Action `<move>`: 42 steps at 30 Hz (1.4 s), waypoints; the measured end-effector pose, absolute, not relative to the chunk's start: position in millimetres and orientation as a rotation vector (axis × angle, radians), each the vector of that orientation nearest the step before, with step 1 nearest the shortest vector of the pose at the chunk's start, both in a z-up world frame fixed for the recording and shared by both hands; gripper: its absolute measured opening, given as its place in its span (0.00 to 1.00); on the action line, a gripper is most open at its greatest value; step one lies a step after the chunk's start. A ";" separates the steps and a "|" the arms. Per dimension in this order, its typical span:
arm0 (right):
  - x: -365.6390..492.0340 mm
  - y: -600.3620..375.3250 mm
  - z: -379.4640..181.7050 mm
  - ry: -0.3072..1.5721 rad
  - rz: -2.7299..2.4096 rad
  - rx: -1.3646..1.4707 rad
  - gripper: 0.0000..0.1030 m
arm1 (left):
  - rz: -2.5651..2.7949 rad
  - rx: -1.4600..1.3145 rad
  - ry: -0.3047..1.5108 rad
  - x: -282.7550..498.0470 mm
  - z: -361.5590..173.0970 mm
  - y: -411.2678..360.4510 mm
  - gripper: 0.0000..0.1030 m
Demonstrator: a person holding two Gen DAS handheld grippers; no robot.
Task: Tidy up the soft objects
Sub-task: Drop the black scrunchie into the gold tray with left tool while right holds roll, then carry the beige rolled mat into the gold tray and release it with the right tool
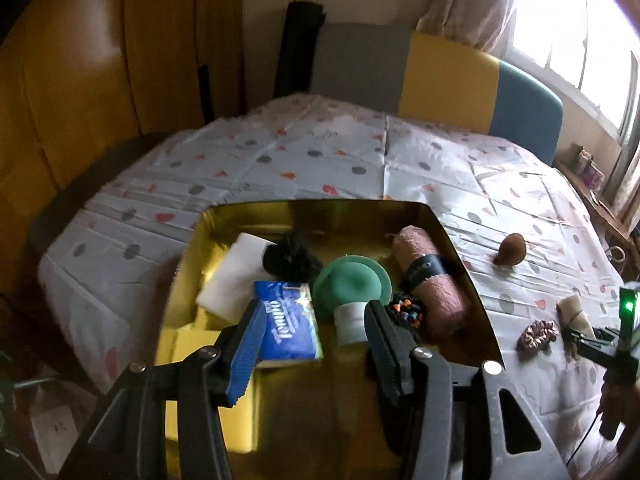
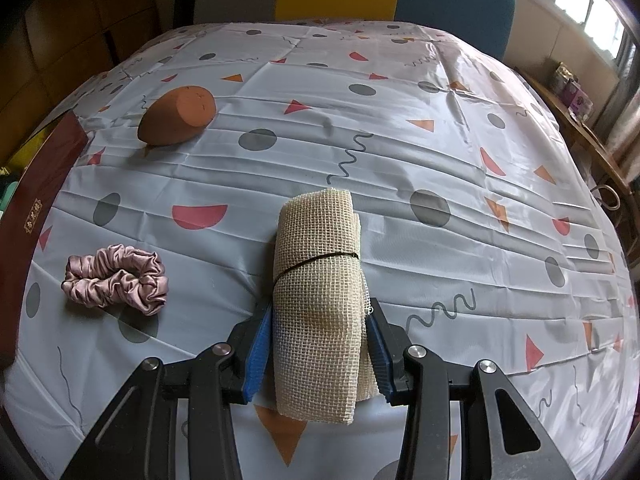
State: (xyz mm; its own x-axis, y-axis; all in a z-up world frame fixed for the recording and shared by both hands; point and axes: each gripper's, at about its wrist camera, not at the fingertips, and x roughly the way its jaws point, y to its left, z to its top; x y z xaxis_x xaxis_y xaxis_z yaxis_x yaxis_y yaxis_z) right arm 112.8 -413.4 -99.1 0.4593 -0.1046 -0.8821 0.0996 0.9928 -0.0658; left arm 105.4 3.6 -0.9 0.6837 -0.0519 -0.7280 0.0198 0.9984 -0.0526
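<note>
My left gripper (image 1: pixel 316 336) is open and empty above the near part of a gold tray (image 1: pixel 280 210). The tray holds a blue tissue pack (image 1: pixel 288 320), a white cloth (image 1: pixel 236 276), a black scrunchie (image 1: pixel 292 258), a green silicone piece (image 1: pixel 350 280), a beaded band (image 1: pixel 406 308) and a pink rolled towel (image 1: pixel 430 280). My right gripper (image 2: pixel 318 344) is shut on a rolled burlap cloth (image 2: pixel 320 280) that rests on the table. A pink satin scrunchie (image 2: pixel 116 278) and a brown sponge (image 2: pixel 178 114) lie to its left.
The table has a patterned grey cover (image 2: pixel 440 152). The tray's dark red side (image 2: pixel 36 208) shows at the left edge of the right wrist view. Chairs (image 1: pixel 440 76) stand at the far side, a window (image 1: pixel 580 20) is at right.
</note>
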 end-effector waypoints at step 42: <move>109.6 -394.5 -78.9 1.086 -0.289 0.031 0.38 | -0.035 -0.043 0.780 34.6 -1.0 40.0 0.51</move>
